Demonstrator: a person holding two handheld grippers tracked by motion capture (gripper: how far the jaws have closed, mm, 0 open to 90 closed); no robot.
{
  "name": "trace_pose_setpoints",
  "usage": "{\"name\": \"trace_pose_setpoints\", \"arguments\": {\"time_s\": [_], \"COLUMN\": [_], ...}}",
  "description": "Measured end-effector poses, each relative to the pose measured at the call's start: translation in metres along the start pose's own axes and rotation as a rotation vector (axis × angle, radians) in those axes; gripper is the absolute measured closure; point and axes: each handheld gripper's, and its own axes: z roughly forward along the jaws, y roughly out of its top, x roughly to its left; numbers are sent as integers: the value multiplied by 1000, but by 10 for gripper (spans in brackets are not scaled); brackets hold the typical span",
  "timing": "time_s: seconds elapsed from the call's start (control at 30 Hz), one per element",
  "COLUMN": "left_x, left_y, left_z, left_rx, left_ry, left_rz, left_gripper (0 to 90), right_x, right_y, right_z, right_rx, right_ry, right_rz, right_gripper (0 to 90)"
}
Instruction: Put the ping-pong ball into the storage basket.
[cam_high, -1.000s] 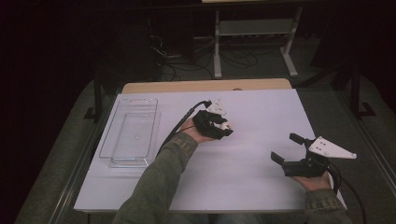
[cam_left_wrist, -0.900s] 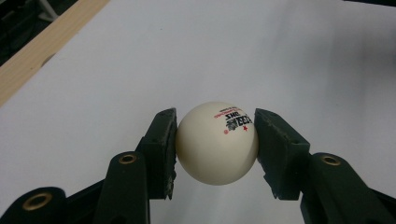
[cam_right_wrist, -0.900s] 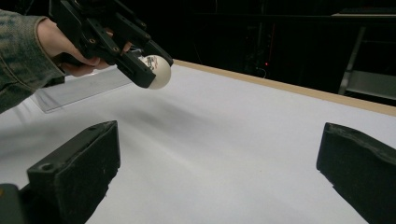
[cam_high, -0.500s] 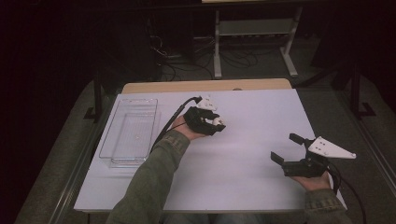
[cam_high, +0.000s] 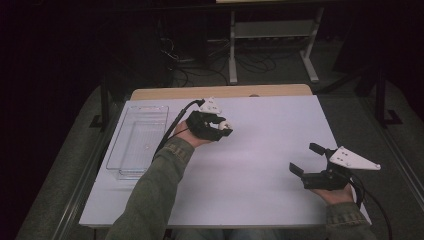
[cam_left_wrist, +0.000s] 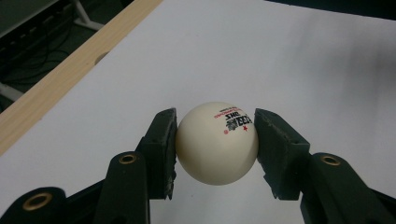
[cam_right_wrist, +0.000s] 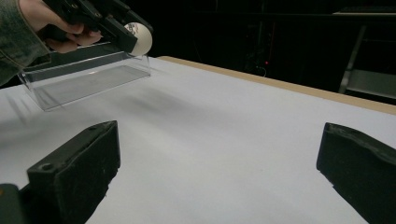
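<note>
A white ping-pong ball (cam_left_wrist: 217, 142) with red and black print sits clamped between the two black pads of my left gripper (cam_left_wrist: 215, 144), lifted off the white table. From above, the left gripper (cam_high: 222, 127) hovers over the table's back left-centre with the ball (cam_high: 223, 126) at its tip, a little right of the clear tray (cam_high: 137, 140). My right gripper (cam_high: 310, 160) rests near the front right, jaws wide apart with nothing between them. In the right gripper view (cam_right_wrist: 219, 172) the other hand carries the ball (cam_right_wrist: 140, 38) above the tray (cam_right_wrist: 84, 77).
The white table top (cam_high: 260, 180) has a wooden strip (cam_high: 220, 92) along its far edge. Beyond it stand a dark floor, cables and a metal stand (cam_high: 270, 45). A black cable (cam_high: 172, 127) trails from the left gripper over the tray's edge.
The left hand has carried the ball leftward and a bit up, closer to the clear tray. The right gripper has stayed where it was.
</note>
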Motion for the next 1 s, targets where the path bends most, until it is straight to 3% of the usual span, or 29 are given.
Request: {"name": "trace_pose_setpoints", "arguments": {"time_s": [1.0], "left_x": [22], "left_y": [-13], "left_z": [-45], "left_rx": [-29], "left_ry": [88], "left_rz": [-58], "left_gripper": [510], "right_x": [1], "right_y": [0], "right_z": [0], "right_rx": [1], "right_ry": [0], "right_rz": [-1], "right_gripper": [0]}}
